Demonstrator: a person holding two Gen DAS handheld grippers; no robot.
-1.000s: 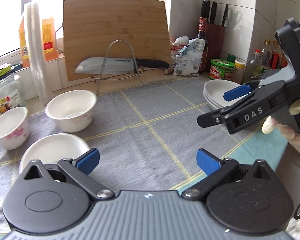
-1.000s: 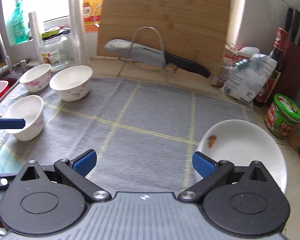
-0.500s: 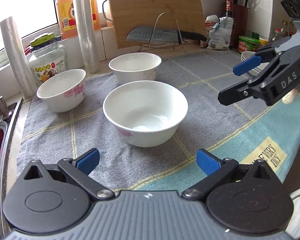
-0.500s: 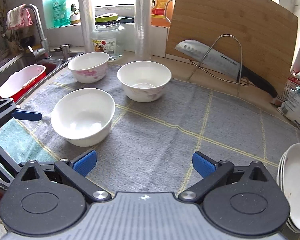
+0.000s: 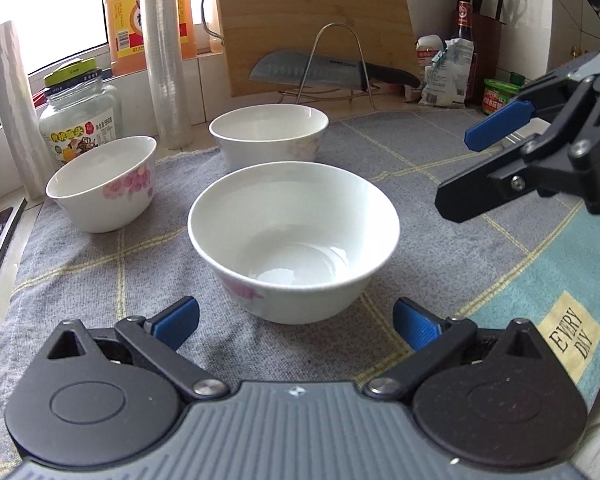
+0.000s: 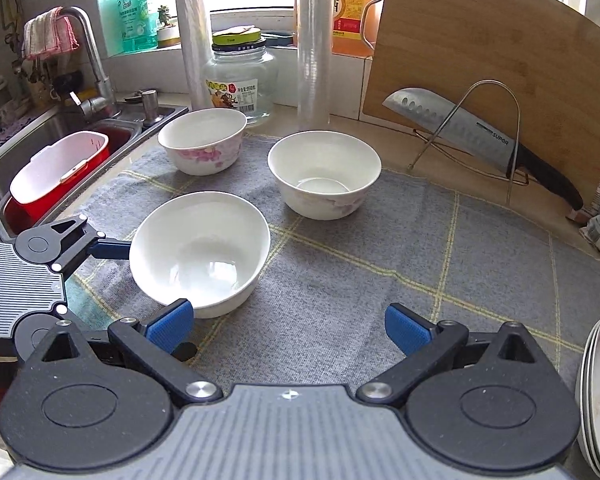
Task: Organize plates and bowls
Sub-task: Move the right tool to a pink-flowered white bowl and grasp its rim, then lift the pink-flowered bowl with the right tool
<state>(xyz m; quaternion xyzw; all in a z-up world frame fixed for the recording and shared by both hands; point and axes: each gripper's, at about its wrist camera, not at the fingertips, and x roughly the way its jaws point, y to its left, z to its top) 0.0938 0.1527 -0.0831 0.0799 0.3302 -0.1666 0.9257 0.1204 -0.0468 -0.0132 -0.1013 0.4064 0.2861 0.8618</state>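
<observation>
Three white bowls with pink flowers stand on the grey cloth [image 5: 420, 216]. The nearest bowl [image 5: 294, 236] sits right in front of my left gripper [image 5: 296, 324], which is open, its blue pads level with the bowl's base on either side. Behind it are a left bowl [image 5: 102, 182] and a back bowl [image 5: 268, 134]. My right gripper [image 6: 288, 326] is open and holds nothing; the nearest bowl [image 6: 200, 248] lies ahead to its left. A left finger [image 6: 112, 249] reaches that bowl's rim. Stacked white plates [image 6: 598, 392] sit at the right edge.
A sink [image 6: 48, 132] with a red and white tub [image 6: 56, 176] lies left of the cloth. Behind the bowls stand a glass jar [image 6: 240, 80], film rolls [image 6: 312, 40], a cutting board [image 6: 480, 52] and a knife [image 6: 460, 128] on a wire rack.
Both views swung left, from the plates to the bowls. My left gripper came close to the nearest bowl, and my right gripper moved in beside it. Both stayed open.
</observation>
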